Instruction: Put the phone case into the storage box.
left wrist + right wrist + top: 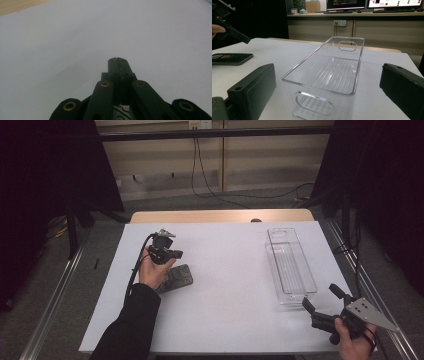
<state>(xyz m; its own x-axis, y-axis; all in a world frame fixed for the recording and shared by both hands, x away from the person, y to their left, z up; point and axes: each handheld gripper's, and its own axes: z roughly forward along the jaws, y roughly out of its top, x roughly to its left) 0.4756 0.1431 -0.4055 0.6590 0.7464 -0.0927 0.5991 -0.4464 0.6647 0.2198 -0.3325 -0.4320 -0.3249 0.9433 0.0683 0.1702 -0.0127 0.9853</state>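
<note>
A dark flat slab with a wavy pattern [177, 277] lies on the white table top [225, 285], left of centre. My left gripper [178, 254] hovers just above its far end, held in a hand; in the left gripper view its jaws [117, 59] are pressed together with nothing between them, pointing at bare table. A clear plastic bin [291, 265] stands lengthwise at the right, empty. My right gripper [321, 296] sits at the bin's near end, open wide, facing along the bin [329, 75]. The slab [230, 58] also lies at the left in the right gripper view.
A wooden strip [220, 216] runs along the table's far edge. Black curtains hang at both sides, and cables cross the floor behind. Metal rails [55, 295] flank the table. Wide bare table lies between the slab and the bin.
</note>
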